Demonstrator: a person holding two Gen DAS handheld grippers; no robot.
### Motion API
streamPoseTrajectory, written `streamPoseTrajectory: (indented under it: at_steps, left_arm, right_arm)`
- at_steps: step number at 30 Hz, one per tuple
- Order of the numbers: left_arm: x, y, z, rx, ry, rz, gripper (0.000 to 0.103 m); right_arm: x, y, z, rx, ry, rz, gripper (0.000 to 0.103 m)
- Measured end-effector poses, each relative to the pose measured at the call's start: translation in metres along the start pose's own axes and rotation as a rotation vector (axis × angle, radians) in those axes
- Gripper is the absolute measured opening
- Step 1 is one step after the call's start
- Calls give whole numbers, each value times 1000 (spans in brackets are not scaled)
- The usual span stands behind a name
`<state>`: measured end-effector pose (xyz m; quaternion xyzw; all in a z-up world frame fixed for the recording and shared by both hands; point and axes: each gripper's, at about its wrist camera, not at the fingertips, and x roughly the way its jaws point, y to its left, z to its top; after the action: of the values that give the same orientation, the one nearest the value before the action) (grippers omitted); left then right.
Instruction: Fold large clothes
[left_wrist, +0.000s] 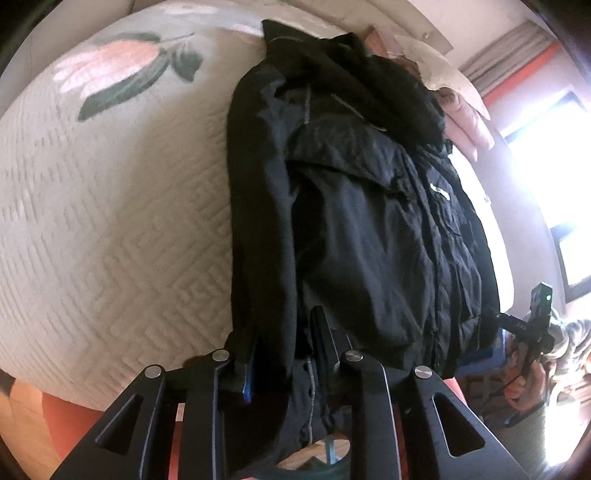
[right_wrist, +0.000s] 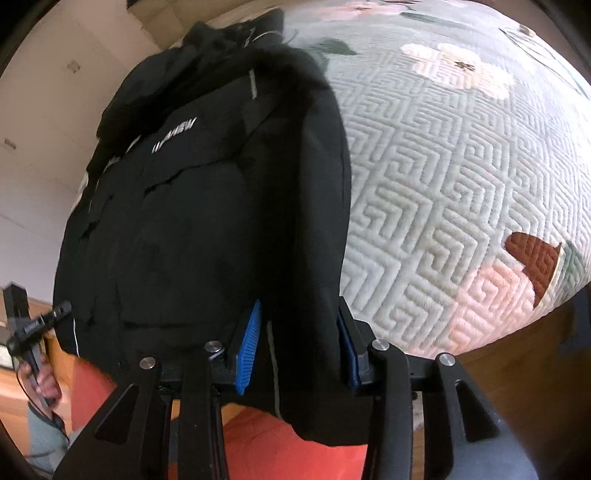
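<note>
**Two grippers taking hold of black jacket at bed's edge**

The left gripper (left_wrist: 282, 354) is sitting at the hem of a black jacket (left_wrist: 354, 206), its fingers part-spread with dark cloth bunched between them. The blue pad of one finger (left_wrist: 246, 384) is peeking out from under the fabric, and the other finger is showing only as a black bar, so whether the pads are actually pinching the cloth cannot be told. The right gripper (right_wrist: 301, 350) is standing wider, both blue pads (right_wrist: 247, 347) plainly showing, with a fold of the jacket (right_wrist: 207, 206) hanging down between them; the pads are looking to be touching the cloth rather than squeezing it. The jacket is lying lengthwise on a pale quilted bedspread (left_wrist: 110, 229) printed with flowers, hem spilling over the near edge, fur-trimmed hood at the far end. Pale lettering on the chest is blurring past reading. Each view is catching the other gripper only at the frame's edge, small and partly cut off.
</note>
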<state>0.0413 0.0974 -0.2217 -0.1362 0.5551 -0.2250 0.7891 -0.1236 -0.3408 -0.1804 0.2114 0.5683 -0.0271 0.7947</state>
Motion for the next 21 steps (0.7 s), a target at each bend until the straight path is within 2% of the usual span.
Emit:
streamPoseTrajectory:
  at_steps: [4,7,9,11,13,14,15,16,17,18,21]
  left_arm:
    - [-9,-21,0,69,-46,2,24]
    - [-4,-16,1,60,-23,11,27]
    - [3,-9,-1,47,9,30,38]
    - [7,-8,-4,28,27,9,53]
    - [8,-8,-7,19,22,10,55]
    - [8,-11,-8,26,17,20,55]
    - [8,-14,-9,39,13,33,53]
    - [6,-20,-10,68,-4,63,33]
    - [5,-26,-10,88,-19,97,18]
    - [2,-29,-8,96,-30,115,18]
    - [-20,-24,3,39,-101,40,16]
  right_arm:
    - [-6,23,-5,-108,4,-38,45]
    - [4,24,-7,-102,26,-75,45]
    - [7,20,-7,-69,26,-66,45]
    - [6,16,-10,-36,10,-49,45]
    - [0,18,-12,-25,-24,-74,41]
    - [-5,17,-16,-23,-40,-92,31]
    - [-10,19,-18,-27,-55,-125,21]
    - [-15,21,-20,-30,-66,-144,18]
    - [-18,24,-20,-31,-77,-147,17]
    - [-24,26,-19,-28,-91,-140,16]
    - [-41,31,-9,-27,-115,-115,16]
